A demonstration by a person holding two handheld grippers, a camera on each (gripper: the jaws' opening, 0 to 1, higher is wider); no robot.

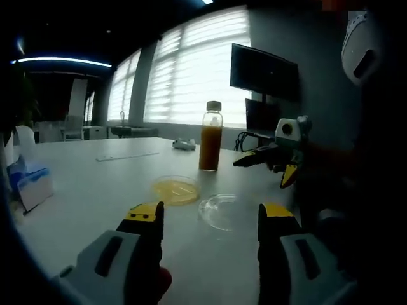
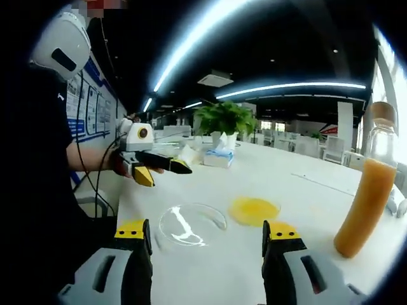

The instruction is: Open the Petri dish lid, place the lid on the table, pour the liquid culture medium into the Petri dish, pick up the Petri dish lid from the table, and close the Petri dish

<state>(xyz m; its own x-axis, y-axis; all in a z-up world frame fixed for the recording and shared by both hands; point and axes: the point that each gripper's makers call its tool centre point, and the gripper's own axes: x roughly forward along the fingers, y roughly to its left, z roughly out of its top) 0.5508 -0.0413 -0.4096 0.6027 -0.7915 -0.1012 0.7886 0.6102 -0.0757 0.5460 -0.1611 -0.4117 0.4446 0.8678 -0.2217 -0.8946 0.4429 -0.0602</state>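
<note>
The clear Petri dish lid [image 2: 192, 223] lies flat on the bench [image 2: 210, 273] at lower centre, just ahead of the wide-open, empty right gripper [image 2: 206, 238], left of the filled Petri dish [image 2: 254, 210].

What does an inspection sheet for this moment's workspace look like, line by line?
Surface: white table, no spills seen.
Job's things: Petri dish holds yellow medium, uncovered; clear lid lies flat beside it; bottle of orange liquid stands upright, capped.
Clutter: tissue box, potted plant, small white item behind the bottle.
Grippers: left gripper and right gripper both open, empty, above the table, jaws aimed at the lid.
Cables: black cable by the person's arm.
Surroundings: blinded windows, monitor, ceiling strip lights.
</note>
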